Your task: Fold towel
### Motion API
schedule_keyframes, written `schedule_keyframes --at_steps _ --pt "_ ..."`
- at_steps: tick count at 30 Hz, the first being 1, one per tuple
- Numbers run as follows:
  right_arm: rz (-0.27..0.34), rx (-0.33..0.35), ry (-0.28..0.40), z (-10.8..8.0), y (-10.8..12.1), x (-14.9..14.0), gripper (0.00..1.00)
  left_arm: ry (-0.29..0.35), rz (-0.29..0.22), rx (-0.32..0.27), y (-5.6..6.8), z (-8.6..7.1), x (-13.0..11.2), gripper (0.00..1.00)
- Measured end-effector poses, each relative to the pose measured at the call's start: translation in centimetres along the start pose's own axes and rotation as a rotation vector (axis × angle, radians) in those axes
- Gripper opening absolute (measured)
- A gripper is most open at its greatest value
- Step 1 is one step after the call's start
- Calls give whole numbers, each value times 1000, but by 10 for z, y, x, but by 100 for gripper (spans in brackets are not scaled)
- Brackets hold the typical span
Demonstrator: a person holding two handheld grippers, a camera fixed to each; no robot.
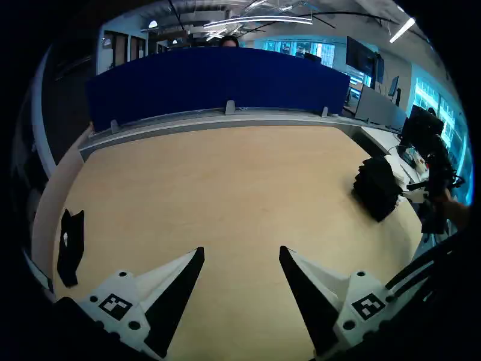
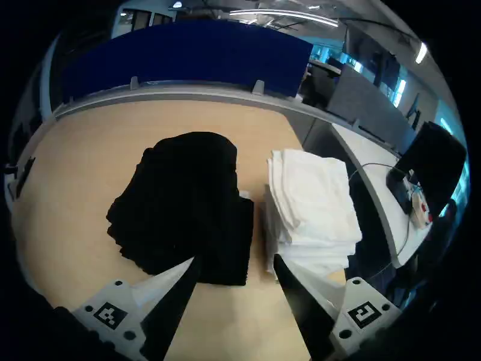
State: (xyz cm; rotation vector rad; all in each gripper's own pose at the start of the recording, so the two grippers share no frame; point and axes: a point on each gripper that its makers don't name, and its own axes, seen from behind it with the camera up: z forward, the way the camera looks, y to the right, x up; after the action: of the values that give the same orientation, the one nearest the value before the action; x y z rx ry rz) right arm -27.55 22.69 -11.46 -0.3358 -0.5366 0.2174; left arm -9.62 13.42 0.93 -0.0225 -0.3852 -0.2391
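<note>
In the left gripper view, a small flat black object (image 1: 70,245) is seen at 8 o'clock near the table's (image 1: 228,180) left edge; what it is cannot be made out. The left gripper (image 1: 242,249) is held low at 6 o'clock with its fingers spread wide apart and bare wood between them. A black towel stack (image 1: 377,186) lies at 3 o'clock, well apart from this gripper, close to the table's right edge. Beyond it a hand (image 1: 458,207) is cut off at the rim, and the dark gear in front of it is hard to read. A blue partition (image 1: 216,78) is set along the far edge at 12 o'clock.

In the right gripper view, the black towel stack (image 2: 180,204) is seen at 11 o'clock of the right gripper (image 2: 235,262), neatly folded in layers, its near edge partly covered by the left fingertip. A white towel stack (image 2: 312,204), also folded in layers, lies just beside it at 1 o'clock, its lower corner hidden behind the right fingertip. This gripper's fingers are spread, with nothing pinched; whether the tips touch the cloth cannot be told.
</note>
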Motion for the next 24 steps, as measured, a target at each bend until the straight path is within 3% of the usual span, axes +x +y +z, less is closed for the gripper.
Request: schedule_keyframes --at_steps 2,12,24 --pt "1 2 7 -2 -1 2 100 0 -2 0 -1 0 0 92" --pt "-11 30 54 -2 -12 31 100 2 -7 1 -2 0 -1 92" --pt "-63 103 106 26 -48 87 100 0 -25 28 -12 -3 -4 92"
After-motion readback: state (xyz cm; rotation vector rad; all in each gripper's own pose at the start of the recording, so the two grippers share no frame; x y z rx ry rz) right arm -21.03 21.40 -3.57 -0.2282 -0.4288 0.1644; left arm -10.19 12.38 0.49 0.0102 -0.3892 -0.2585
